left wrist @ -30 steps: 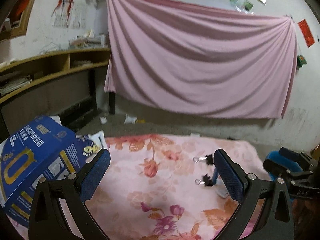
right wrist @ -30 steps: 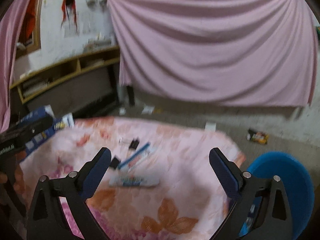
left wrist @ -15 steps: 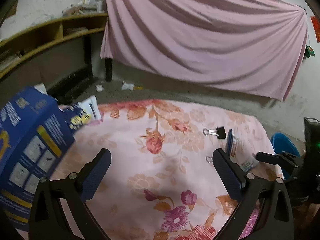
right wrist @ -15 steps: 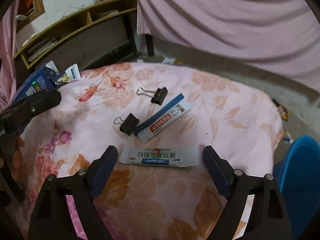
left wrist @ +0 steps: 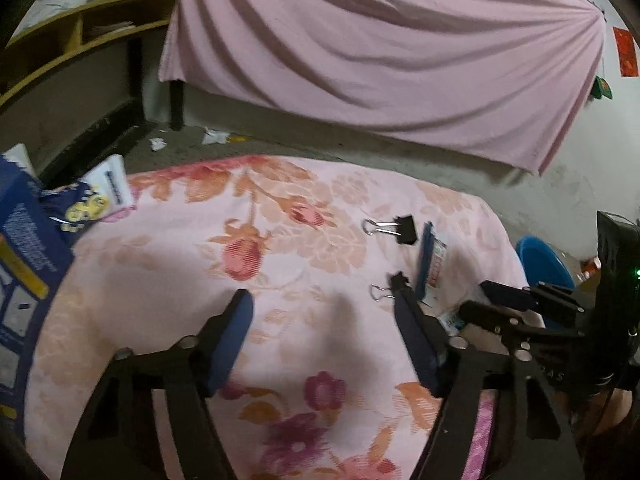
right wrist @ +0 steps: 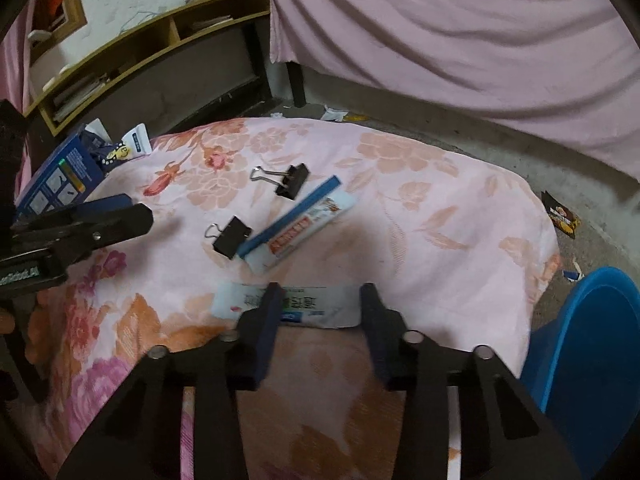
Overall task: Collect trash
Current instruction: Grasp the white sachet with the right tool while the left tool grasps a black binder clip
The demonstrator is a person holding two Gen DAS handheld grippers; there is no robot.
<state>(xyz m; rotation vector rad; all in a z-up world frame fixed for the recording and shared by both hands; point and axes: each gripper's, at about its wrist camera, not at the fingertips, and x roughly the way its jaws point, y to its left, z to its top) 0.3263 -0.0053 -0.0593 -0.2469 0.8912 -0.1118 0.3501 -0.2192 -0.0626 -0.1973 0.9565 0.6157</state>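
wrapper [right wrist: 304, 306] between right tongs [right wrist: 320, 300]

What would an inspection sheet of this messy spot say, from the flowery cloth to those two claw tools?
Surface: floral cloth, pink and orange, wrinkled.
Job's things: white flattened packet nearest the right gripper; toothpaste-style box beyond it; blue bin at the cloth's right edge.
Clutter: two black binder clips; blue carton at the left edge; paper scraps on the floor.
Grippers: right gripper open, its jaws have just been closing above the packet, pads not pressing it; left gripper open, also just closing, nothing between its jaws.
Cables: nothing seen.
Surroundings: hung pink sheet; wooden shelf with papers.
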